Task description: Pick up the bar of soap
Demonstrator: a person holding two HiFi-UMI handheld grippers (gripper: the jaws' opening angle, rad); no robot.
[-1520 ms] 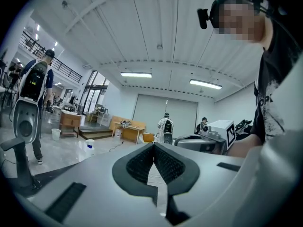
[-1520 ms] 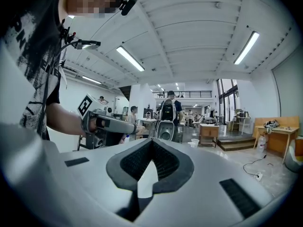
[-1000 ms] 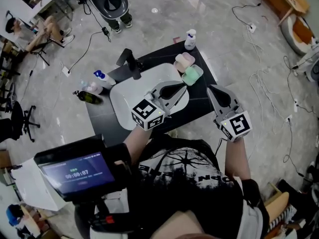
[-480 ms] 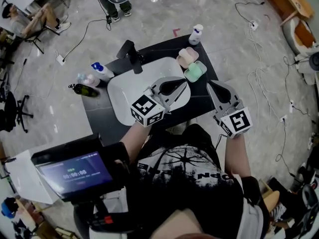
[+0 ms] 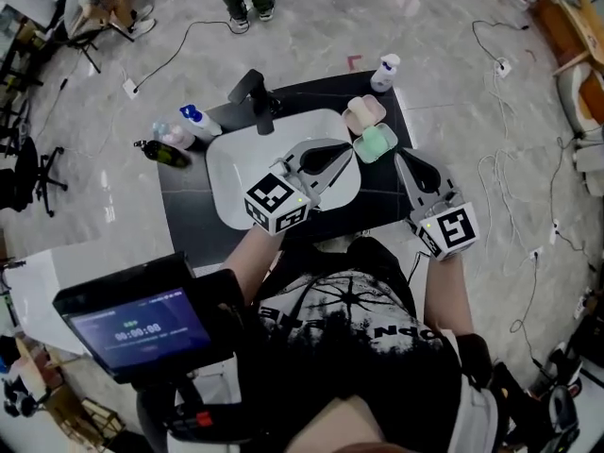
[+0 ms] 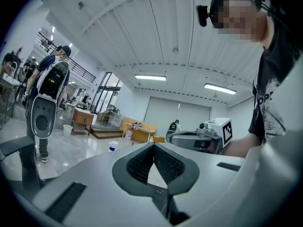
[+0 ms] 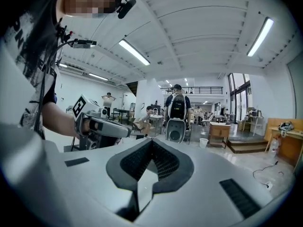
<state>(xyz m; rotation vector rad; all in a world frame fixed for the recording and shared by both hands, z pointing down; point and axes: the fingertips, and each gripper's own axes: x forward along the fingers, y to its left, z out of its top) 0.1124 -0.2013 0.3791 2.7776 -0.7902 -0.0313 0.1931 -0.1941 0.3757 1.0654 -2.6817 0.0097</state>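
plainly, both grippers are empty with their jaws pressed together, the ribbed pads meeting at the tips in each gripper view. the left gripper (image 5: 345, 151) hangs over the white sink basin (image 5: 231, 173), pointing across it toward the far right corner of the black table (image 5: 189, 220). the right gripper (image 5: 401, 161) is off to its right, over the table's right edge, pointing the same general way, and each one shows in the other's gripper view.

the green bar of soap (image 5: 375, 142) lies in its green dish just ahead of the left gripper's tips and slightly left of the right gripper's tips, near both but touched by neither. just beyond it, farther from both grippers, lies a pink bar of soap (image 5: 363, 113) in a pink dish. past that, at the table's far corner, stands a white pump bottle (image 5: 383, 72).

well to the left of the left gripper, behind the basin, rises the black faucet (image 5: 257, 102). farther left again is a bottle with a blue cap (image 5: 195, 121), and a dark bottle (image 5: 166, 152) lies on its side.
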